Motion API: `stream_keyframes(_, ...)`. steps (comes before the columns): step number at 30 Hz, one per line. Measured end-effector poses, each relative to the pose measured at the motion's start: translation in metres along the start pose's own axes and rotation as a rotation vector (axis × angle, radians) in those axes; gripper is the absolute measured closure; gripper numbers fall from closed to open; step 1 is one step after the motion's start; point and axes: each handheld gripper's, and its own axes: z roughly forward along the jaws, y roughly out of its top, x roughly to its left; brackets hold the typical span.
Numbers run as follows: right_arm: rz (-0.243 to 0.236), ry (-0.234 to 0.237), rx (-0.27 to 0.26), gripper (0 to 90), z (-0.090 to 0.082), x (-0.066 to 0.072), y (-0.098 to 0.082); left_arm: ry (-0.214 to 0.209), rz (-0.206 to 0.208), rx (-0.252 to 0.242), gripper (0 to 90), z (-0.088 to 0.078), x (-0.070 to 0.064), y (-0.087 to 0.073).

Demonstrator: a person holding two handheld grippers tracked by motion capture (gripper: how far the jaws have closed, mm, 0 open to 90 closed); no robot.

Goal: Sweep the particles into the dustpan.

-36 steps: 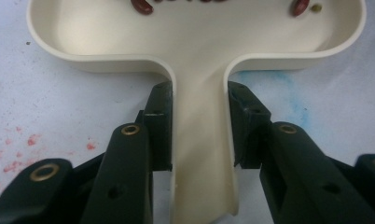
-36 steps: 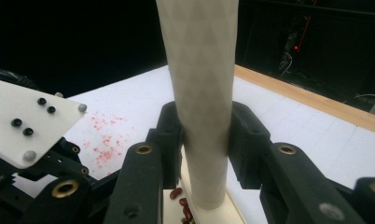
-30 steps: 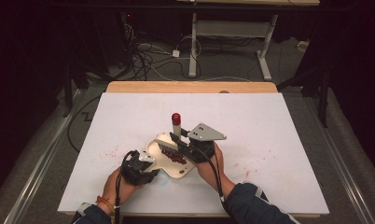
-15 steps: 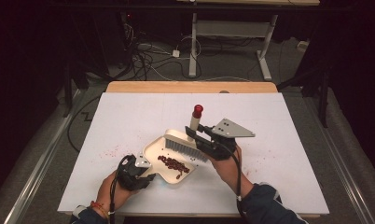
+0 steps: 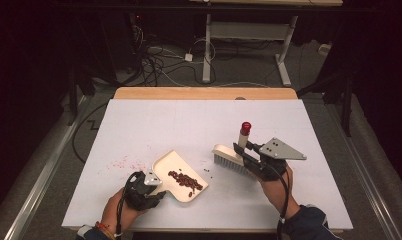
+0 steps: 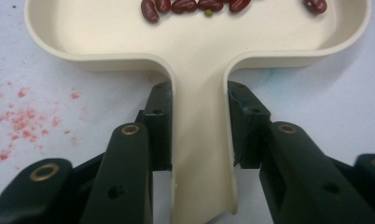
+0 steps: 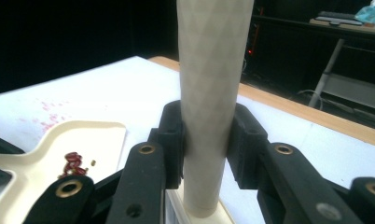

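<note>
Left tongs point(image 6: 199, 135) clamp the smooth cream plastic dustpan point(image 5: 181, 175) flat on the white worktop point(image 5: 189, 125), glossy red beans point(image 5: 186, 181) inside. Right tongs point(image 7: 206, 140) grip the brush's point(image 5: 231, 155) faceted upright handle beside it.

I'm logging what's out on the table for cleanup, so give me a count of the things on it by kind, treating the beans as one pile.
Dustpan, cream, held by the left gripper: 1
Brush, cream with a red-tipped handle, held by the right gripper: 1
Pile of red beans in the dustpan: 1
Stray beans on the table between dustpan and brush: too small to count exactly
Total: 3 counted
</note>
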Motion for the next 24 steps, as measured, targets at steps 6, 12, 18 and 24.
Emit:
stream_keyframes(6, -0.029, 0.008, 0.018, 70.2, 0.007, 0.013, -0.003, -0.009, -0.016, -0.013, 63.1, 0.001, -0.003, 0.0)
stream_keyframes(12, -0.059, 0.026, 0.032, 69.7, 0.006, 0.033, -0.003, -0.013, -0.019, -0.018, 63.1, 0.003, -0.01, 0.004)
stream_keyframes(18, -0.011, 0.095, 0.023, 68.7, 0.006, 0.051, -0.005, -0.005, -0.007, -0.017, 63.1, 0.005, -0.013, 0.008)
stream_keyframes(24, -0.015, 0.136, 0.02, 68.6, 0.005, 0.067, -0.004, -0.003, -0.007, -0.016, 63.1, 0.007, -0.013, 0.01)
